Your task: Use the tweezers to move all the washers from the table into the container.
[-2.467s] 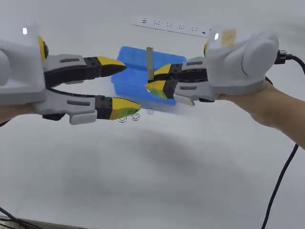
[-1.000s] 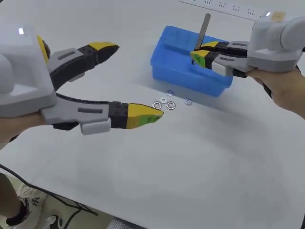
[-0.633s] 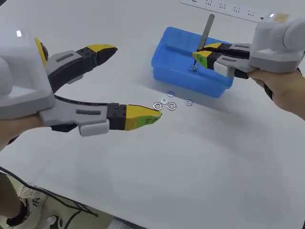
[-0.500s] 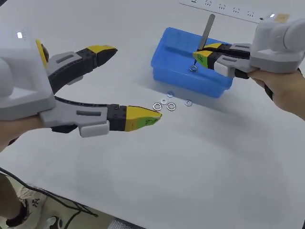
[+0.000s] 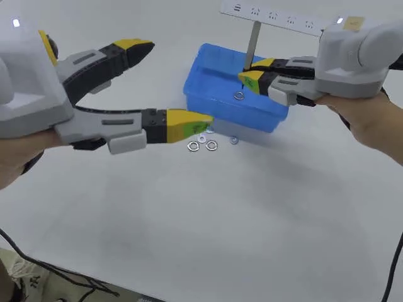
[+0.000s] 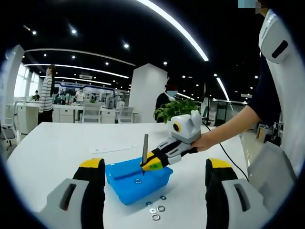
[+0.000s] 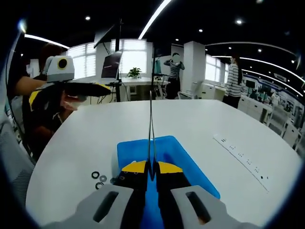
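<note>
A: What sits nearest to us?

B: Our left gripper (image 5: 162,85), out in front of the left side of the container (image 5: 217,107). Its jaws are spread wide with nothing between them. The lower yellow tip lies just beside the container's near left corner.

A: And below that tip?

B: A small cluster of loose washers (image 5: 211,146) on the white table (image 5: 208,214), just in front of the container's near wall and not touching it.

A: Then the container itself.

B: It is blue, rectangular and open at the top. Over it we hold the right gripper (image 5: 249,77), reaching in from the container's right. Its jaws are closed tight on the tweezers (image 5: 253,39), which stand nearly upright. Their handle end rises above the container's far rim.

A: Do the tweezers carry anything?

B: A single washer (image 5: 238,95) shows right at their lower tips, against the blue inside of the container. We cannot tell whether it is pinched there or lies on the container's floor.

A: And beyond that?

B: A white power strip (image 5: 271,12) lies on the table behind the container's far side.
</note>
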Available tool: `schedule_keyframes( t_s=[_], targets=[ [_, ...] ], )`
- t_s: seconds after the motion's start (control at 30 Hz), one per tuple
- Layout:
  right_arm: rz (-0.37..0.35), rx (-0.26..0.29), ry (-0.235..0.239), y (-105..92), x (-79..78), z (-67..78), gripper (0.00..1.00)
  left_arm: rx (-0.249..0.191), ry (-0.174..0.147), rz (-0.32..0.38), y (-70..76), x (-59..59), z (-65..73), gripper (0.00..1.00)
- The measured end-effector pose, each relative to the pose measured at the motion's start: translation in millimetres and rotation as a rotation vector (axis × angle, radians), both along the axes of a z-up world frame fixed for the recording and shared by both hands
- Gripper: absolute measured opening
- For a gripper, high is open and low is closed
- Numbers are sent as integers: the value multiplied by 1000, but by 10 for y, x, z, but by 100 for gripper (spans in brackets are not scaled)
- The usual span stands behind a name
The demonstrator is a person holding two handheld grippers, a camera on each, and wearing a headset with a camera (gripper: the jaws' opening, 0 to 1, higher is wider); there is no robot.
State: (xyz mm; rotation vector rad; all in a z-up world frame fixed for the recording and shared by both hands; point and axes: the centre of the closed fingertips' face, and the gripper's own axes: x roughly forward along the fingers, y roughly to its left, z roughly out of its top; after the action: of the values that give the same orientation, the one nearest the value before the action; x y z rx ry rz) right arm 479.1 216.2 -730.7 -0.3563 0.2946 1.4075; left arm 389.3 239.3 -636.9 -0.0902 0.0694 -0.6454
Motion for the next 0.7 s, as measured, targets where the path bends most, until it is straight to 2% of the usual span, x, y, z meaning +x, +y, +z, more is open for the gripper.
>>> schedule_keyframes(
  t_s=[0.13, 0.17, 0.2, 0.23, 0.33, 0.43, 0.5, 0.6, 0.7],
  targets=[
    [30, -2, -24, 19, -113, 74, 8, -2, -29, -39, -41, 187, 109, 79],
    [34, -1, -30, 22, -131, 93, 8, -21, -28, -53, -63, 210, 128, 74],
    [42, 0, -38, 23, -155, 122, 8, -69, -25, -82, -115, 220, 167, 69],
    [48, 0, -44, 22, -174, 145, 8, -72, -26, -91, -127, 240, 172, 66],
    [72, -4, -66, 12, -233, 209, 8, -43, -24, -105, -191, 299, 148, 60],
    [103, -20, -97, -6, -295, 254, 8, 16, -18, -165, -312, 326, 98, 52],
    [120, -26, -108, -11, -335, 268, 8, 54, -26, -186, -362, 354, 88, 49],
    [136, -24, -108, -8, -389, 281, 8, 57, -25, -210, -421, 363, 113, 43],
    [151, -25, -108, 1, -438, 282, 8, 57, -24, -255, -463, 337, 142, 33]
  ],
)
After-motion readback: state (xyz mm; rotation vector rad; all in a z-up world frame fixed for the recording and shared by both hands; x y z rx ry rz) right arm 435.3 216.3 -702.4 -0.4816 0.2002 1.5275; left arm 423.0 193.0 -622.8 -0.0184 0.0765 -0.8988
